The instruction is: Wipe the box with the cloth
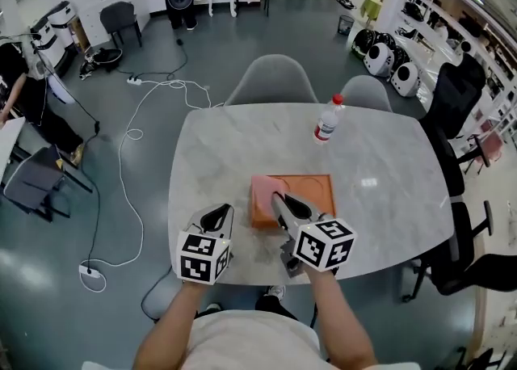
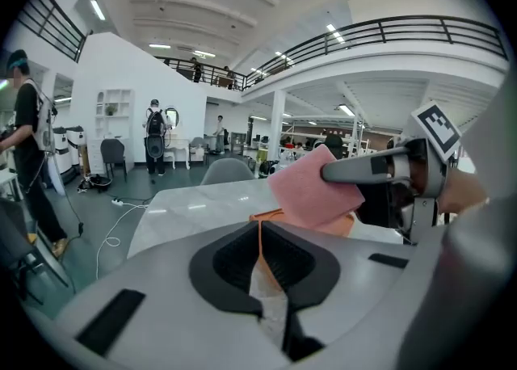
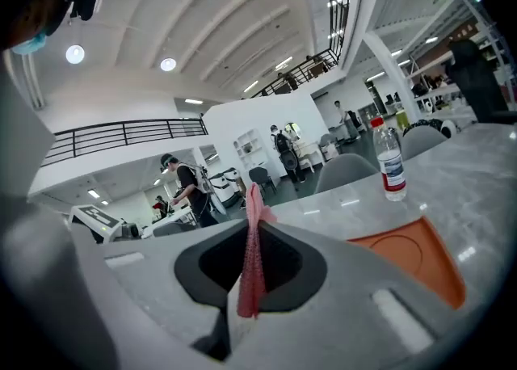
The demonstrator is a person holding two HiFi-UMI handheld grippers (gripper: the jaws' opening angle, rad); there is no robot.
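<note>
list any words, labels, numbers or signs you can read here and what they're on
No text can be read in any view.
Bottle label: red, white and blue bands; print too small and blurred to read.
Left marker cube and right marker cube: black-and-white square patterns, no letters or numbers.
Pink cloth and orange box: no print visible.
</note>
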